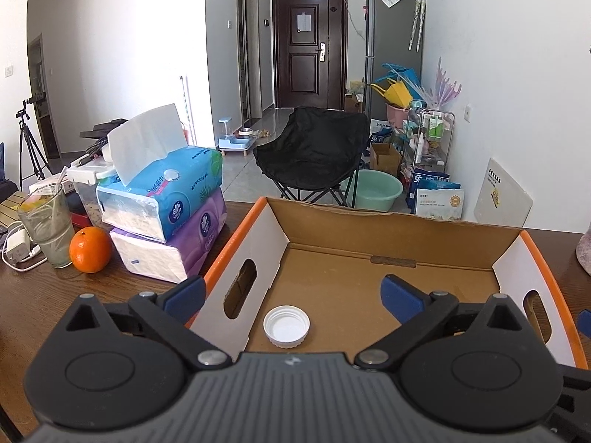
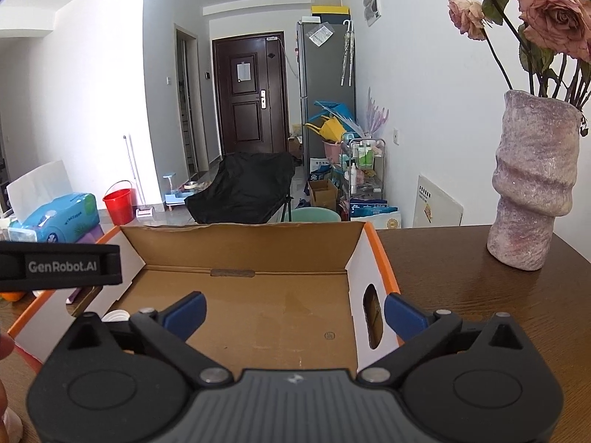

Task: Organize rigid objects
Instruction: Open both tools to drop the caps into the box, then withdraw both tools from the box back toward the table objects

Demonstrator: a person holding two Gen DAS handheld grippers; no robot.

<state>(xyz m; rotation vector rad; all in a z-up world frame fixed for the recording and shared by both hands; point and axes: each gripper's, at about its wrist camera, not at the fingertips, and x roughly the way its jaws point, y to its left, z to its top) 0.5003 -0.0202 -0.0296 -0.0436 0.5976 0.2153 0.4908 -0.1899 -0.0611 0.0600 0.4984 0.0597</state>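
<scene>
An open cardboard box (image 1: 391, 229) with orange outer edges and white side walls sits on the dark wooden table. A white bottle cap (image 1: 286, 326) lies upside down on its floor near the left wall. My left gripper (image 1: 293, 297) stands open, its blue pads straddling the box's left wall, and the cap lies below and between them, untouched. My right gripper (image 2: 293, 312) is open too, straddling the box's (image 2: 243, 238) right wall with nothing held. In the right wrist view, only a sliver of the cap (image 2: 115, 316) shows behind the left finger.
Two stacked tissue packs (image 1: 166, 217), an orange (image 1: 90, 249) and a glass (image 1: 46, 221) stand left of the box. A pink vase (image 2: 532, 181) with dried roses stands on the table to the right. The left gripper's body (image 2: 61, 266) juts in over the box's left side.
</scene>
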